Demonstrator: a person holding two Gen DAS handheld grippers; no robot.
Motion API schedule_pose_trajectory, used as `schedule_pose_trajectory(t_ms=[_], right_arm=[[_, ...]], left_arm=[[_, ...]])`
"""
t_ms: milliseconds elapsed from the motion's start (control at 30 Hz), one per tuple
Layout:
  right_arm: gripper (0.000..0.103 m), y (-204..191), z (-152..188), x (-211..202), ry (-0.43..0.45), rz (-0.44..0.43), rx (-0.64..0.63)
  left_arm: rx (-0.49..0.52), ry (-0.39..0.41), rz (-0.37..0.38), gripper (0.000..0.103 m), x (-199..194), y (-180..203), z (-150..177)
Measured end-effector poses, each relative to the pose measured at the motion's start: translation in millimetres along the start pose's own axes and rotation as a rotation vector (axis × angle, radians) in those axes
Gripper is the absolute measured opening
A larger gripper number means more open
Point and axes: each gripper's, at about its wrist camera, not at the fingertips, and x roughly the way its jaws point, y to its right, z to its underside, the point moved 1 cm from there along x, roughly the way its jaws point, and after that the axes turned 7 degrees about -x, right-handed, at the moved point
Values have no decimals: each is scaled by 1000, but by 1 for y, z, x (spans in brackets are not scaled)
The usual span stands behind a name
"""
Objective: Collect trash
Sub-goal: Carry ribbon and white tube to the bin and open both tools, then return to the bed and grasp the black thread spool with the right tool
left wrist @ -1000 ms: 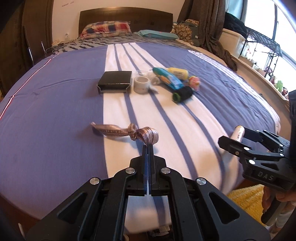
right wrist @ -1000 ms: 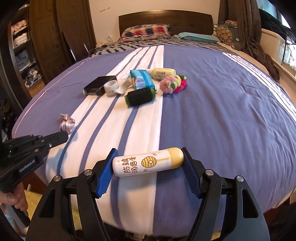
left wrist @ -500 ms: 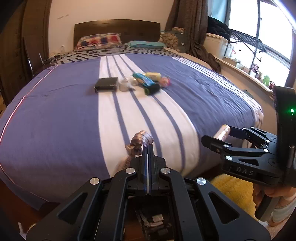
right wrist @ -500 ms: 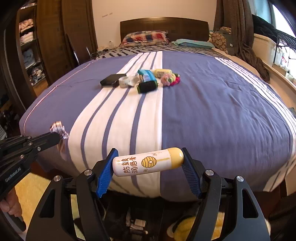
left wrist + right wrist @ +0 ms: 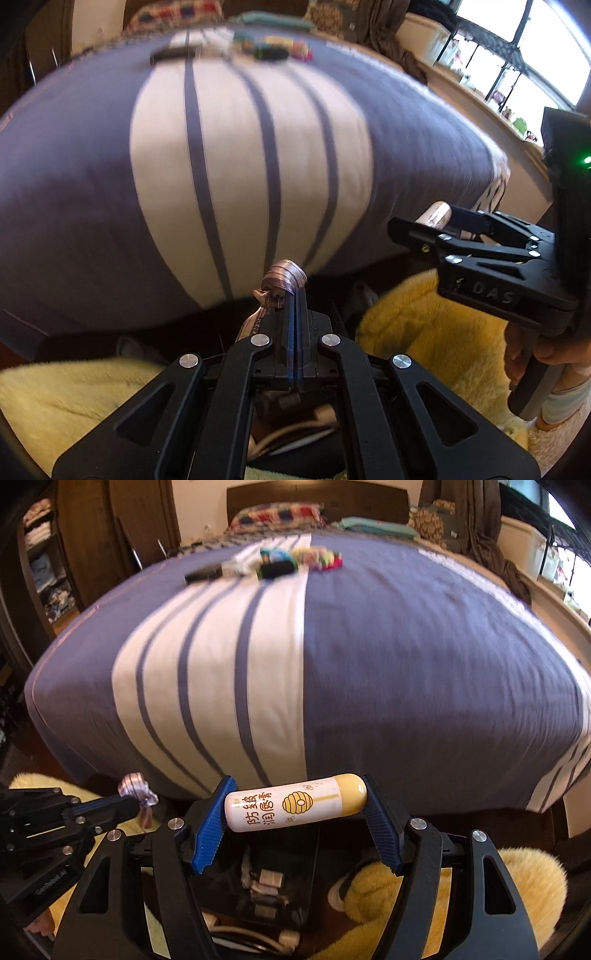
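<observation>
Daylit from blown-out windows (image 5: pixel 535 55) at two o'clock. Motion-blurred across the bed (image 5: pixel 240 166) and far clutter; sharp only on near fingers (image 5: pixel 212 830). Strongly fisheye-bent, darkly vignetted at corners.

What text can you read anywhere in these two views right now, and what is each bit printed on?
"防皴润唇膏": white-and-yellow tube clamped in the right hand-held gripper, beside a beehive drawing.
"DAS": body of the right hand-held gripper, seen from the left wrist view.
"GenRobot.AI": body of the left hand-held gripper, small but legible.
Silver wrapper in the left hand-held gripper: lettering too small and crumpled to read.
Items far up the bed: blurred, unreadable.
</observation>
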Motion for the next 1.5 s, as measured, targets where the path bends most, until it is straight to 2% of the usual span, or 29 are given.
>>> schedule_pose_trajectory(t_ms=[333,467,667,733,767,800,833,967,1033,1200,1333,1433,1500], right_arm=[[69,-8,32,67,-184,-55,37],[69,-7,38,84,-232,-72,62],[69,-8,36,92,-256,-87,68],[70,-8,36,93,-259,-91,68],[76,-9,35,93,-256,-88,68],[82,-8,34,93,-251,-86,72],[83,-7,33,93,-249,-84,75],[84,0,29,85,-224,-64,92],[85,6,24,76,-198,-43,97],[93,20,4,40,-96,9,104],[95,28,-21,8,17,37,101],[96,32,-45,-11,100,61,88],[96,35,-59,-16,124,70,84]], left_arm=[[-45,-207,7,0,74,-14,33],[-53,-247,3,0,87,-20,40],[-57,-280,-11,2,97,-23,39],[-60,-285,-18,10,97,-24,39],[-62,-285,-20,13,96,-24,38],[-67,-284,-23,20,95,-25,38],[-71,-281,-28,28,95,-26,37],[-76,-254,-56,36,87,-28,33],[-72,-236,-71,49,80,-28,29],[-48,-142,-116,71,51,-26,9],[-38,-42,-139,79,22,-27,-17],[-31,31,-148,81,-1,-28,-38],[-25,75,-160,83,-13,-29,-55]])
